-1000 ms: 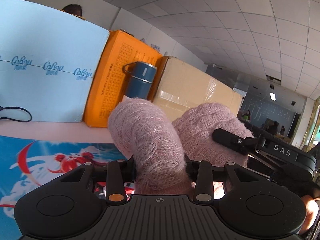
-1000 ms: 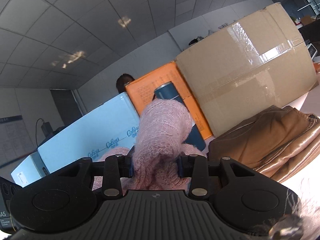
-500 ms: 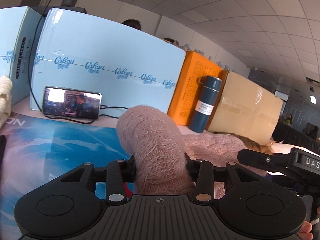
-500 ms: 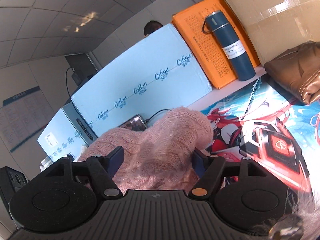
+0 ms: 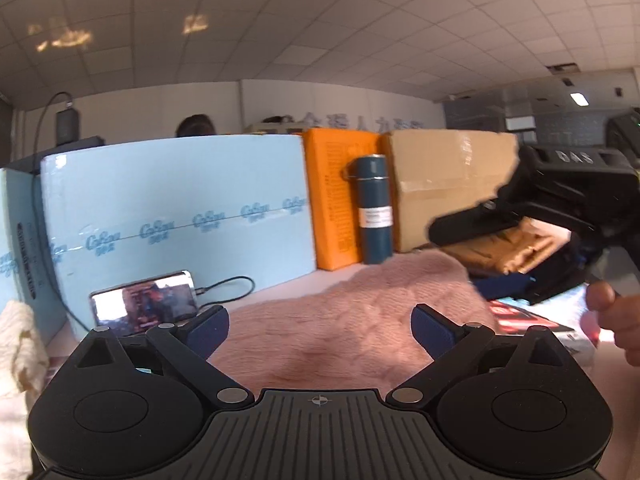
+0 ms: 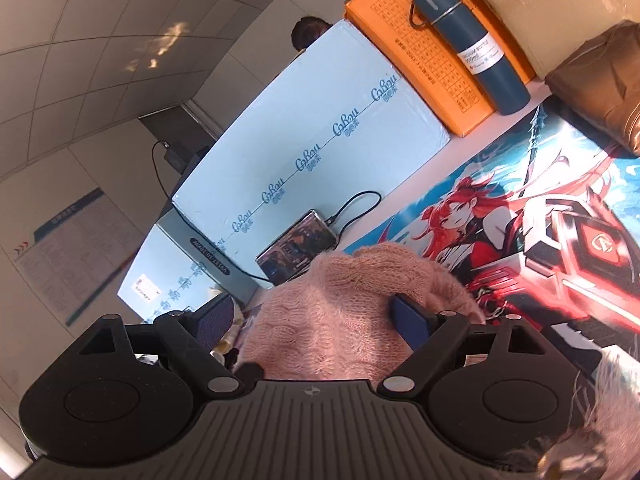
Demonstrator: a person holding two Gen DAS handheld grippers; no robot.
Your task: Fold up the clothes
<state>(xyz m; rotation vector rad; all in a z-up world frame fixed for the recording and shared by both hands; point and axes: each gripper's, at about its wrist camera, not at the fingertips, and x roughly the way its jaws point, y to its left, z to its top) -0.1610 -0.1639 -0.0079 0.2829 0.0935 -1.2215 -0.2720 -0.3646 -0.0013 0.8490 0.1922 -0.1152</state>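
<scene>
A fuzzy pink knit sweater [image 5: 352, 320] lies spread on the table in the left wrist view. My left gripper [image 5: 320, 332] is open just above its near edge, with the knit between and beyond the blue pads, not clamped. In the right wrist view the pink sweater [image 6: 344, 312] bulges up between the fingers of my right gripper [image 6: 312, 320], which is open with the pads apart. The right gripper also shows in the left wrist view [image 5: 472, 224] at the right, above the sweater's far corner.
Along the back stand a light blue box [image 5: 180, 220], an orange box [image 5: 336, 200], a dark blue flask [image 5: 372, 212] and a cardboard box [image 5: 448, 184]. A phone [image 5: 144, 304] leans there on a cable. Brown folded clothes [image 5: 508, 248] lie right. A cream knit [image 5: 16, 344] lies left. A printed mat [image 6: 540, 208] covers the table.
Both grippers have opened and let go of the pink sweater. The sweater has come down from a held-up bunch and now lies on the table. Both views have tilted down toward the table.
</scene>
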